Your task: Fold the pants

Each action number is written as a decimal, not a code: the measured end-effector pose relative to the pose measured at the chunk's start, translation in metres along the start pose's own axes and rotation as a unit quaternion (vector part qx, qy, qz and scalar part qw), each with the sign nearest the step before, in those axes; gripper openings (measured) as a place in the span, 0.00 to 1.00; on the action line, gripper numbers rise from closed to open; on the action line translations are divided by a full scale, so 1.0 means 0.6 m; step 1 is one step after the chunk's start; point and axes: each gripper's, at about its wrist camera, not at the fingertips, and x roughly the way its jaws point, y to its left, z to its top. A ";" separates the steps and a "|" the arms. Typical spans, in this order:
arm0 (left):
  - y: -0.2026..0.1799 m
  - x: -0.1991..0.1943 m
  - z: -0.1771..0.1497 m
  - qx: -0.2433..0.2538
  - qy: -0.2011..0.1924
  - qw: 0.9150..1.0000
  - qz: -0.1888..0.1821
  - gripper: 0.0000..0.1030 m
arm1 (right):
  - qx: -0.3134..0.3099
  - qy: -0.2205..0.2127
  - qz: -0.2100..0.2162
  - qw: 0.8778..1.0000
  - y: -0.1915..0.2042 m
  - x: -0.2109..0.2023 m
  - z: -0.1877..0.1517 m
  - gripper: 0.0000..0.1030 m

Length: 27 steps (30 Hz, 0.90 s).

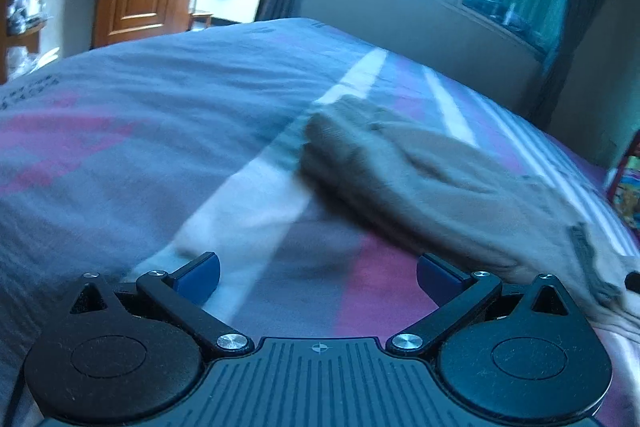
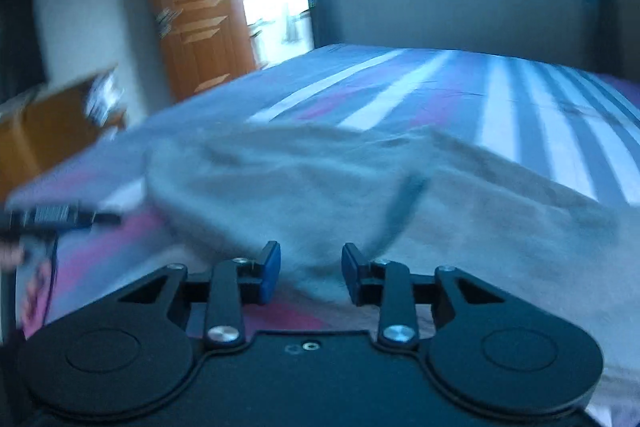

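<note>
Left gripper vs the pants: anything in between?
Nothing but bare striped bedsheet. In the left wrist view the open left gripper faces sheet, with the grey pants lying apart, ahead and to its right.

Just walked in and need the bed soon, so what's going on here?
A person with a gripper in each hand is folding grey pants on the striped bedspread. The pants lie in a loose, rumpled heap, not yet a tidy fold. The left gripper stands wide open over bare bedspread beside the pants, holding nothing. The right gripper is at the near edge of the pants with its jaws a little apart, not pressing the cloth.
</note>
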 end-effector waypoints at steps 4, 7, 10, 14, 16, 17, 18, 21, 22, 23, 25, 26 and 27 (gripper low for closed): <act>-0.105 -0.013 0.011 0.039 -0.007 0.995 -0.091 1.00 | 0.035 -0.045 -0.068 0.996 -0.066 -0.071 -0.005 0.31; -0.202 0.015 0.017 0.053 0.023 0.983 -0.177 0.99 | 0.074 -0.065 -0.134 0.986 -0.140 -0.129 -0.023 0.32; -0.290 0.069 0.012 0.045 0.086 0.964 -0.247 0.88 | 0.111 -0.066 -0.193 0.973 -0.201 -0.173 -0.047 0.34; -0.344 0.139 -0.004 0.016 0.174 0.953 -0.248 0.80 | 0.135 -0.054 -0.214 0.966 -0.249 -0.203 -0.077 0.35; -0.352 0.150 -0.006 -0.017 0.187 0.942 -0.279 0.79 | 0.138 -0.046 -0.215 0.966 -0.263 -0.211 -0.088 0.36; -0.357 0.155 -0.006 -0.028 0.196 0.938 -0.286 0.79 | 0.139 -0.042 -0.215 0.966 -0.268 -0.214 -0.093 0.36; -0.364 0.161 -0.007 -0.030 0.205 0.935 -0.288 0.78 | 0.139 -0.039 -0.215 0.966 -0.271 -0.212 -0.097 0.36; -0.378 0.183 -0.021 -0.053 0.224 0.929 -0.291 0.68 | 0.146 -0.033 -0.211 0.966 -0.277 -0.199 -0.105 0.36; -0.376 0.192 -0.026 -0.070 0.228 0.924 -0.299 0.42 | 0.151 -0.032 -0.210 0.966 -0.278 -0.198 -0.107 0.36; -0.373 0.198 -0.036 -0.091 0.230 0.917 -0.313 0.16 | 0.153 -0.031 -0.207 0.966 -0.280 -0.197 -0.108 0.36; -0.366 0.185 -0.042 -0.119 0.187 0.909 -0.353 0.18 | 0.154 -0.026 -0.211 0.965 -0.285 -0.195 -0.112 0.36; -0.361 0.168 -0.043 -0.127 0.159 0.904 -0.376 0.18 | 0.154 -0.022 -0.217 0.964 -0.285 -0.193 -0.112 0.36; -0.358 0.159 -0.046 -0.127 0.148 0.905 -0.378 0.18 | 0.155 -0.025 -0.219 0.963 -0.285 -0.197 -0.112 0.36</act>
